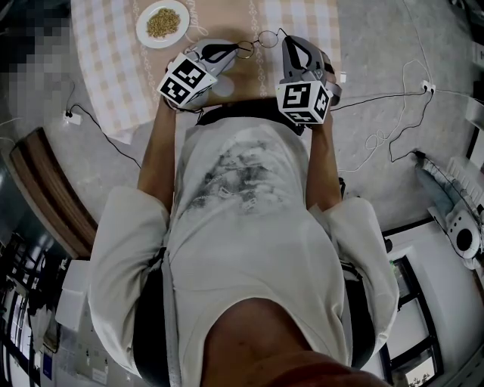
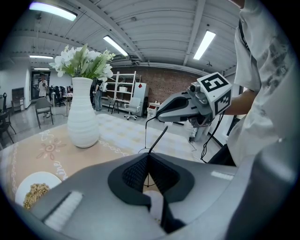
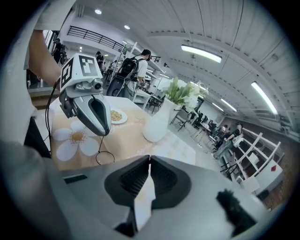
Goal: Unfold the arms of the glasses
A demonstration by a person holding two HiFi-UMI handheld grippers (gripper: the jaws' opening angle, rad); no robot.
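The left gripper (image 2: 148,158) has its jaws closed on the wire frame of the glasses (image 1: 266,37), with one lens rim encircling the jaw tips and one arm rising toward 1 o'clock. The right gripper (image 3: 149,160) has its jaws pressed together. The left gripper view shows the other thin arm running up into its tips. In the head view, the glasses hang at 12 o'clock between both tips, above the table (image 1: 113,68). The plate (image 1: 162,23) lies at 11 o'clock. The jaw bodies cover both pinch points, and the hinges are too small to read.
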